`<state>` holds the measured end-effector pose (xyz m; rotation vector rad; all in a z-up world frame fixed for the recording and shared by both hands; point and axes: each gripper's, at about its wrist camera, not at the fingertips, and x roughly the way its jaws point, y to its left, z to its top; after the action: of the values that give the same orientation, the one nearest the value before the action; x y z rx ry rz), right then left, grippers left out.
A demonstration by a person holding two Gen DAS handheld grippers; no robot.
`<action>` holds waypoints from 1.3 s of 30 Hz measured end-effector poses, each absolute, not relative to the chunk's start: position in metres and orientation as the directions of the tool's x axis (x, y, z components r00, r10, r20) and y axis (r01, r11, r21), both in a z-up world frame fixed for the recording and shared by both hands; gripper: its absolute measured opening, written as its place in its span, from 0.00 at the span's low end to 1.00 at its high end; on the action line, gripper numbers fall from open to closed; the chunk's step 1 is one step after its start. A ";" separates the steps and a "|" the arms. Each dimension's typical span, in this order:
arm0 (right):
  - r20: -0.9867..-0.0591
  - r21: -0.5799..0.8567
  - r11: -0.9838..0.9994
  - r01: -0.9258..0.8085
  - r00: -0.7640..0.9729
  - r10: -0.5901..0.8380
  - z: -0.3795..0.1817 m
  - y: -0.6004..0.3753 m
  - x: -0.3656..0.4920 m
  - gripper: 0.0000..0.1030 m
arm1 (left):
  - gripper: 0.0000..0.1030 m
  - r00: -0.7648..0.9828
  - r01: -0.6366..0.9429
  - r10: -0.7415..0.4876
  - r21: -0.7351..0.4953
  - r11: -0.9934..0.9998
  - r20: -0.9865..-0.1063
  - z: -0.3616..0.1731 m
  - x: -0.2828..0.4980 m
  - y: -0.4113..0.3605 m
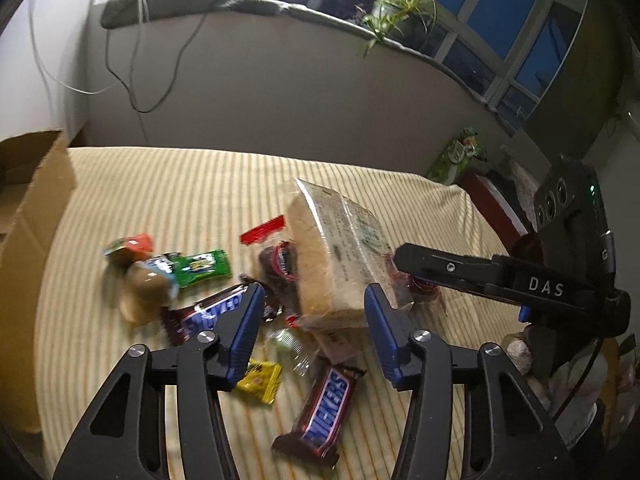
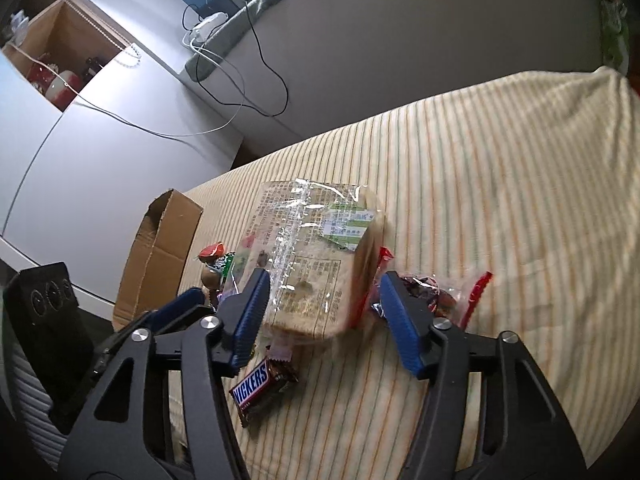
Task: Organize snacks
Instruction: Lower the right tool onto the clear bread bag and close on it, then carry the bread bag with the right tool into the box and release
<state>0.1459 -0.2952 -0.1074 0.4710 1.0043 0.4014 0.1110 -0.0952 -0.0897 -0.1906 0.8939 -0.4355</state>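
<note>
A Snickers bar [image 1: 320, 414] is seen lowest in the left wrist view, loose on the striped table [image 1: 168, 184]. Both the left tool [image 1: 314, 320] and the right tool [image 2: 320, 312] are held open, gripping nothing, around the wrapped bread loaf [image 2: 316, 256]. The cardboard box [image 2: 158, 258] at left is judged the destination; all snacks are still scattered, so sorting is barely begun.

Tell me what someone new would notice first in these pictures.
A big clear-wrapped loaf of sliced bread sits mid-pile on the striped yellow cloth, propped on smaller snacks. Two Snickers bars lie near the front, with a green candy packet to the left. An open cardboard box waits at the cloth's left edge.
</note>
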 end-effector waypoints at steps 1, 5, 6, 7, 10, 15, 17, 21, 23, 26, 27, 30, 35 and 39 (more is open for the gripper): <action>-0.700 0.553 0.826 -0.109 0.476 0.532 -0.108 -0.294 0.148 0.56 | 0.45 0.540 0.289 -0.445 -0.340 0.895 -0.714 -0.091 0.113 -0.097; -0.703 0.562 0.820 -0.109 0.460 0.543 -0.110 -0.292 0.155 0.56 | 0.42 0.523 0.294 -0.458 -0.353 0.888 -0.718 -0.096 0.120 -0.100; -0.702 0.568 0.816 -0.109 0.454 0.549 -0.111 -0.292 0.157 0.55 | 0.42 0.522 0.295 -0.459 -0.353 0.888 -0.719 -0.096 0.121 -0.100; -0.702 0.573 0.813 -0.109 0.447 0.554 -0.112 -0.292 0.159 0.54 | 0.42 0.519 0.297 -0.461 -0.353 0.887 -0.720 -0.097 0.122 -0.100; -0.711 0.569 0.815 -0.112 0.431 0.556 -0.113 -0.290 0.163 0.52 | 0.42 0.506 0.300 -0.469 -0.362 0.883 -0.724 -0.101 0.126 -0.100; -0.732 0.559 0.822 -0.104 0.403 0.549 -0.118 -0.286 0.173 0.52 | 0.42 0.489 0.304 -0.480 -0.374 0.876 -0.728 -0.106 0.133 -0.103; -0.734 0.560 0.820 -0.115 0.391 0.556 -0.118 -0.282 0.175 0.52 | 0.42 0.480 0.312 -0.486 -0.376 0.873 -0.730 -0.107 0.134 -0.105; -0.750 0.531 0.837 -0.131 0.388 0.536 -0.116 -0.274 0.174 0.51 | 0.42 0.485 0.333 -0.486 -0.361 0.871 -0.727 -0.104 0.131 -0.111; -0.751 0.525 0.841 -0.133 0.392 0.531 -0.114 -0.272 0.172 0.50 | 0.42 0.495 0.342 -0.480 -0.346 0.874 -0.724 -0.101 0.129 -0.114; -0.749 0.527 0.839 -0.132 0.394 0.533 -0.112 -0.272 0.170 0.47 | 0.41 0.503 0.346 -0.482 -0.343 0.873 -0.718 -0.098 0.126 -0.114; -0.749 0.527 0.839 -0.134 0.394 0.533 -0.111 -0.272 0.170 0.46 | 0.41 0.507 0.346 -0.483 -0.344 0.873 -0.714 -0.097 0.125 -0.113; -0.746 0.527 0.839 -0.140 0.397 0.535 -0.108 -0.272 0.167 0.46 | 0.40 0.515 0.346 -0.484 -0.345 0.872 -0.707 -0.092 0.123 -0.109; -0.744 0.506 0.846 -0.166 0.413 0.525 -0.096 -0.263 0.161 0.45 | 0.39 0.542 0.347 -0.481 -0.337 0.875 -0.689 -0.081 0.116 -0.099; -0.738 0.496 0.846 -0.193 0.420 0.528 -0.084 -0.252 0.158 0.45 | 0.39 0.569 0.340 -0.476 -0.336 0.878 -0.670 -0.072 0.107 -0.086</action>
<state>0.1579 -0.2519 -0.0843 0.3620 1.0462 0.4646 0.1069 -0.0857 -0.0720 -0.1768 0.8384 -0.4821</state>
